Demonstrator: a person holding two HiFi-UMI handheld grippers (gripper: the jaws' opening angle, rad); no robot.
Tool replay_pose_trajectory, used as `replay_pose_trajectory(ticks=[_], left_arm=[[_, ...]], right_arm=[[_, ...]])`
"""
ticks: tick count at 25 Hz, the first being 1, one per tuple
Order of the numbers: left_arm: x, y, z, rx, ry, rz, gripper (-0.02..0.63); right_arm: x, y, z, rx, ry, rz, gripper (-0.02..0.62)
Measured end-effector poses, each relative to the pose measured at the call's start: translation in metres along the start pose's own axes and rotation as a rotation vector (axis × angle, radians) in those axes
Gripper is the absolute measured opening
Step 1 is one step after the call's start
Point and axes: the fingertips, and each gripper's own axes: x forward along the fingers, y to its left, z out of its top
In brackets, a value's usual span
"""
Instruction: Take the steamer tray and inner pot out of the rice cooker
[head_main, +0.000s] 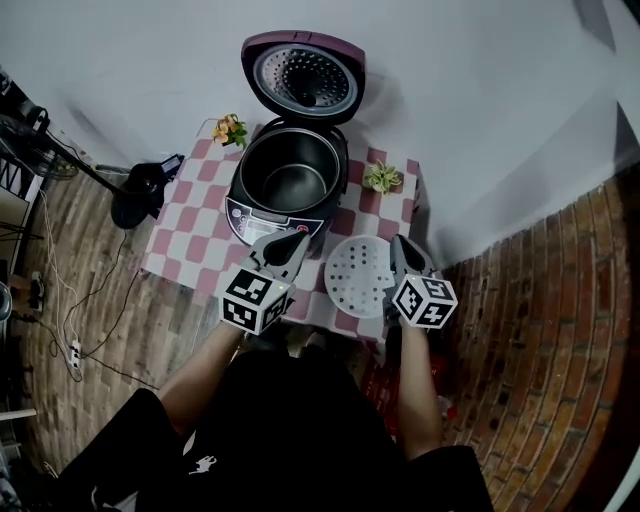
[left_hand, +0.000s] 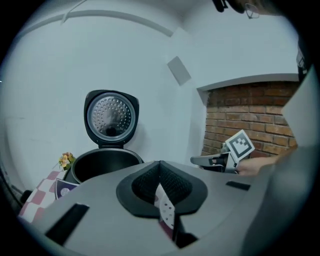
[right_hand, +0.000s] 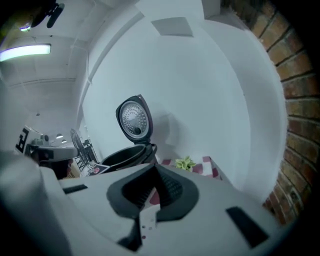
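Black ribbed pads on my left fingers (left_hand: 145, 185) are clenched on nothing, and my right fingers (right_hand: 175, 192) are clenched empty too. Both hang above the near edge of the checked surface (head_main: 190, 235). Just below and between them the tray (head_main: 358, 275) lies flat, so that step looks done. Ahead of my left fingers the pot (head_main: 293, 185) sits in the cooker (head_main: 262, 222), lid (head_main: 305, 75) up. Next, I judge, both must open, reach forward and take the pot's rim on opposite sides.
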Motion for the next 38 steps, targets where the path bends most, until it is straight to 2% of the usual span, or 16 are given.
replay_pose_trajectory(ticks=[5,12,18,21,25,29,36,38], left_arm=[[-0.008,0.044,0.026,0.021,-0.029,0.054,0.003],[-0.009,0.102,0.052,0.050,-0.056,0.089,0.003],[-0.002,0.160,0.056,0.048,-0.024,0.110,0.004],[0.005,0.185,0.054,0.073,0.004,0.110,0.005],[0.012,0.208,0.054,0.094,0.016,0.092,0.008],[0.024,0.225,0.053,0.116,0.039,0.059,0.046],[0.055,0.251,0.034,0.134,0.152,-0.020,0.142],[0.062,0.255,0.030,0.149,0.169,-0.038,0.145]], right_arm=[[0.014,0.030,0.030,-0.018,-0.036,0.012,0.002],[0.038,0.055,0.044,-0.023,-0.021,-0.005,0.002],[0.065,0.066,0.053,-0.032,0.001,-0.049,0.002],[0.081,0.075,0.059,-0.051,0.009,-0.061,0.002],[0.101,0.087,0.065,-0.073,0.016,-0.077,0.003],[0.122,0.096,0.067,-0.111,0.049,-0.092,0.003],[0.158,0.096,0.067,-0.191,0.126,-0.149,0.009],[0.166,0.094,0.064,-0.222,0.155,-0.169,0.012]])
